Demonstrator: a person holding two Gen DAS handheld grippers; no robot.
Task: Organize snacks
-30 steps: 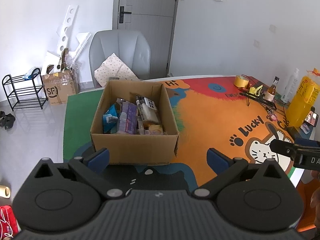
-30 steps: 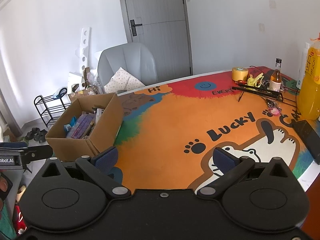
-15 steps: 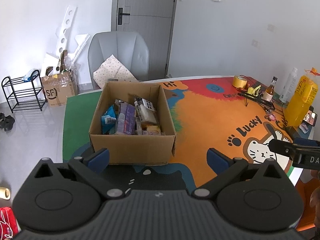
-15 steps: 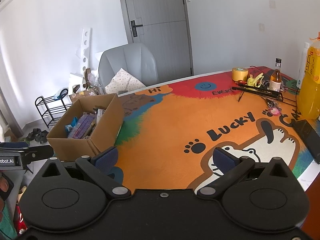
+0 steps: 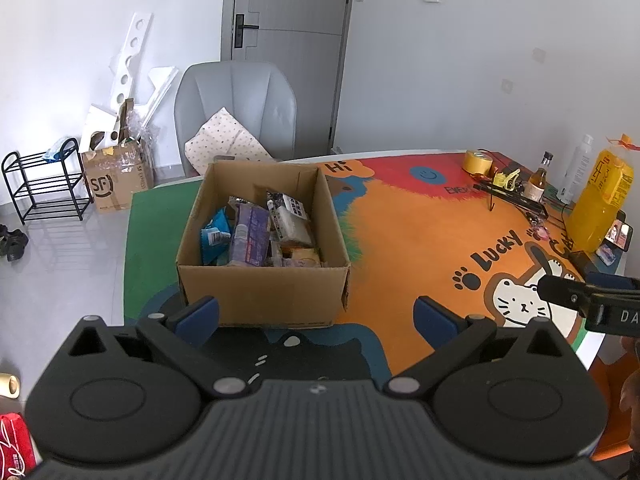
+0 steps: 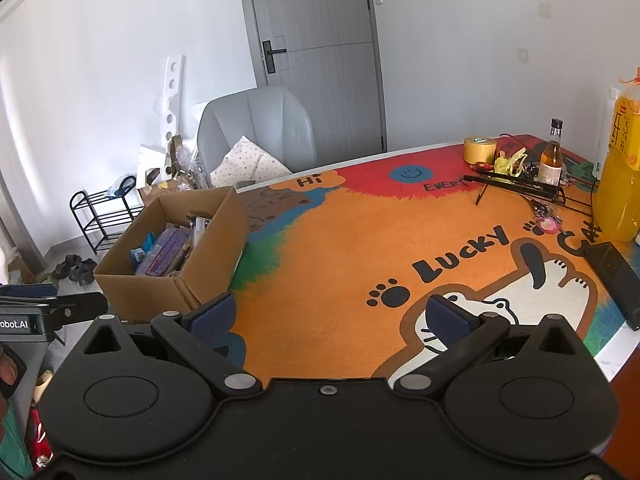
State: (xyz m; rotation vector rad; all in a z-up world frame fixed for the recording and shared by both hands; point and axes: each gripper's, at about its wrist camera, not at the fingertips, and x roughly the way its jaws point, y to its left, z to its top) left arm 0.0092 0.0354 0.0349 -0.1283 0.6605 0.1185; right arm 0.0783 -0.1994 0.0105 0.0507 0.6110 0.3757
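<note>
Both tongs stand spread wide with nothing between their blue pads. The left tongs (image 5: 316,312) hang above the near edge of the worktop (image 5: 400,232), pointed straight at the box (image 5: 262,292), which sits just ahead of them on the green and dark part of the mat. The right tongs (image 6: 330,316) hover over the orange middle of the mat, with the box (image 6: 216,248) off to their left and no loose goods under them.

The snacks (image 5: 260,232) lie packed inside the box: a blue packet at the left, a purple pack in the middle, and white and yellow wrapped pieces to the right, leaning on one another. None shows on the mat outside it.

The risk, as I judge it, lies in reaching in. The packs sit tight together, so wide-set pads could catch two at once or crush a soft wrapper. The box is light card near the worktop's edge, and a push against its near wall could slide it toward the chair (image 5: 236,108) side. The bottles (image 6: 552,156) and the tape roll (image 6: 480,150) stand well apart at the far right and seem safe.
</note>
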